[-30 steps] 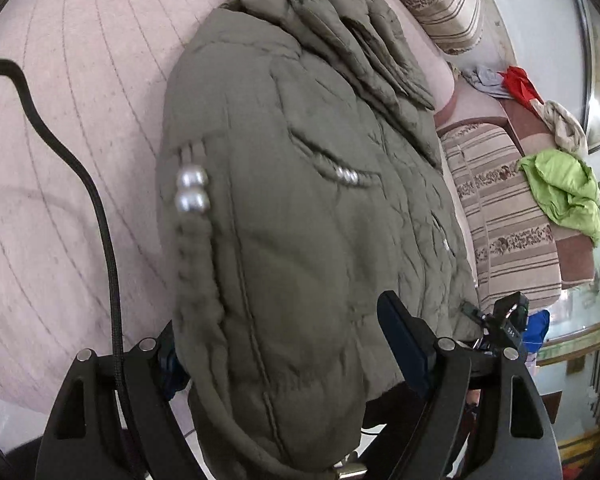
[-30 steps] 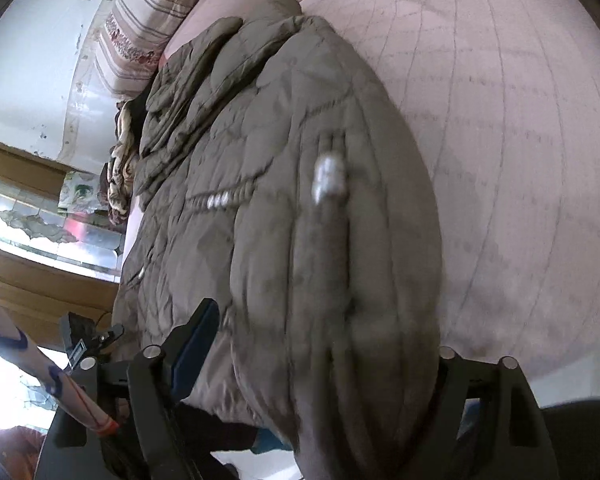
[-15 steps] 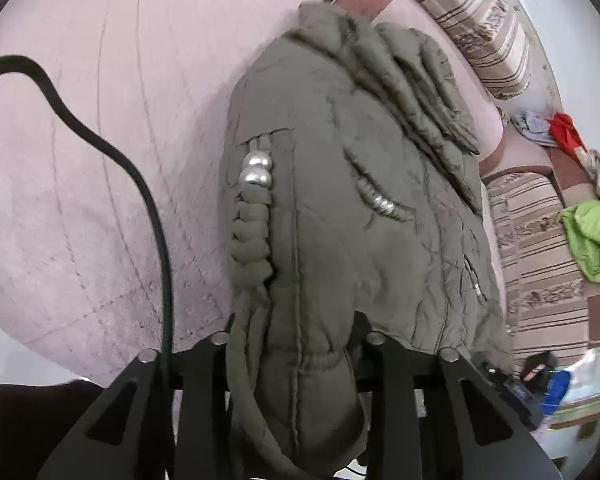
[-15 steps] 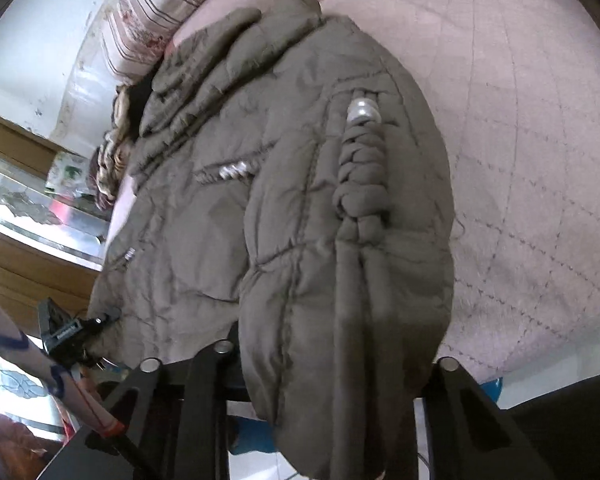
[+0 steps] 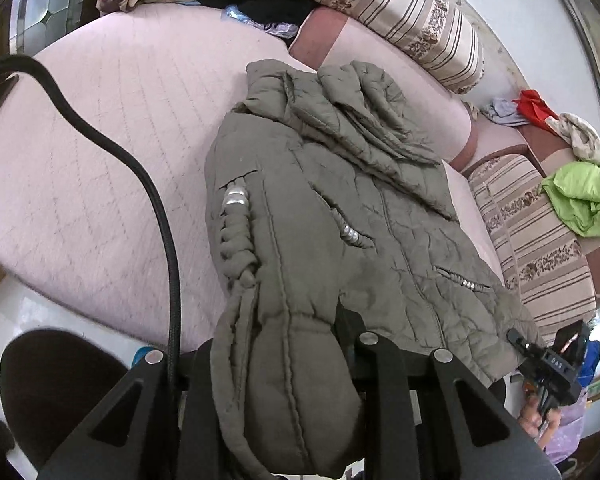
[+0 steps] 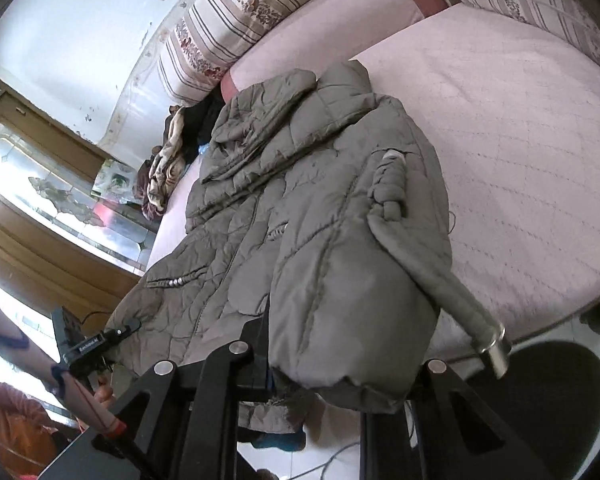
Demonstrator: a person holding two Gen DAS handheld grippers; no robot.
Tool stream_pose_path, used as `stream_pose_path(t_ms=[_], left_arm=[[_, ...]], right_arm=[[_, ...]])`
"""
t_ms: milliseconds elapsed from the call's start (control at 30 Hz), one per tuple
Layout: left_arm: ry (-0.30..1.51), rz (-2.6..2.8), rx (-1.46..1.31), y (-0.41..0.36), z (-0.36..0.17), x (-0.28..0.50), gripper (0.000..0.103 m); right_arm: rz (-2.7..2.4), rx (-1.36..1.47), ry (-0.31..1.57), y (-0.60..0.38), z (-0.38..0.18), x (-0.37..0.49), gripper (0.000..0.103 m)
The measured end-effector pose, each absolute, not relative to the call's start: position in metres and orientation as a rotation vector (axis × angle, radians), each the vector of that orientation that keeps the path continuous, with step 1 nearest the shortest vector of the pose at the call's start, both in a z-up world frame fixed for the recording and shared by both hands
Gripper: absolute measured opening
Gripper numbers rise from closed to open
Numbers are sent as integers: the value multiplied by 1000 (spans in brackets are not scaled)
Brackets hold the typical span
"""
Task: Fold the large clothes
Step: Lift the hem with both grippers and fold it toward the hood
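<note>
Olive jacket (image 5: pixel 332 216) on pink bed (image 5: pixel 100 168), hem bunched in both tools, left tool (image 5: pixel 284 364) and right tool (image 6: pixel 336 364) each pinching it

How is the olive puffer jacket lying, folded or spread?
Partly folded: the olive puffer jacket lies on the pink bed, sleeves tucked across the top.

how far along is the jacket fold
Early. Done: the olive puffer jacket lies lengthwise on the pink bed, collar end far from the cameras. In hand: the left tongs and the right tongs each grip bunched hem at the near edge. Left: no body fold shows, and the braided drawstring dangles off the bed's edge.
</note>
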State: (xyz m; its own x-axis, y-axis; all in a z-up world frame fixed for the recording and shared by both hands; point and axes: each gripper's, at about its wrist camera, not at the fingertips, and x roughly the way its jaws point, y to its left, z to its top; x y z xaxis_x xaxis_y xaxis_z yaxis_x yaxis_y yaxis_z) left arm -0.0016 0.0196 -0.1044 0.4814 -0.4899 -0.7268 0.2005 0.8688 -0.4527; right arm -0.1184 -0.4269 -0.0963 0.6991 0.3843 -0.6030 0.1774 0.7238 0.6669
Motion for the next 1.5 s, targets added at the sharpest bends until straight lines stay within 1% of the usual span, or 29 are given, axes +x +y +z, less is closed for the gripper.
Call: stream_pose_path(t_ms=[133, 333, 500, 667, 867, 1000, 1167, 1300, 1400, 1433, 1467, 1500], left_arm=[[947, -427, -331, 14, -84, 6, 23], [803, -450, -315, -6, -18, 45, 23], [715, -407, -258, -30, 29, 112, 24], [729, -321, -247, -48, 49, 200, 25], [801, -236, -238, -65, 32, 290, 26], [837, -163, -182, -78, 8, 332, 27], [922, -78, -138, -98, -38, 384, 30], [936, -21, -77, -115, -68, 403, 33], [960, -8, -62, -120, -83, 410, 35], [969, -21, -89, -116, -82, 410, 37], [970, -45, -124, -111, -78, 409, 41], [967, -73, -157, -106, -73, 407, 43]], right_arm=[[140, 745, 781, -425, -78, -101, 19], [163, 661, 681, -430, -20, -48, 19], [144, 643, 619, -442, 27, 33, 19], [105, 683, 603, -462, 51, 108, 19], [38, 696, 645, -483, 45, 190, 20], [-56, 681, 698, -496, 21, 234, 22], [-135, 678, 782, -511, -23, 277, 23], [-197, 641, 826, -512, -55, 302, 25], [-242, 687, 839, -517, -73, 310, 28], [-249, 706, 833, -517, -73, 309, 29], [-254, 731, 818, -519, -73, 306, 30], [-251, 741, 804, -519, -70, 301, 35]])
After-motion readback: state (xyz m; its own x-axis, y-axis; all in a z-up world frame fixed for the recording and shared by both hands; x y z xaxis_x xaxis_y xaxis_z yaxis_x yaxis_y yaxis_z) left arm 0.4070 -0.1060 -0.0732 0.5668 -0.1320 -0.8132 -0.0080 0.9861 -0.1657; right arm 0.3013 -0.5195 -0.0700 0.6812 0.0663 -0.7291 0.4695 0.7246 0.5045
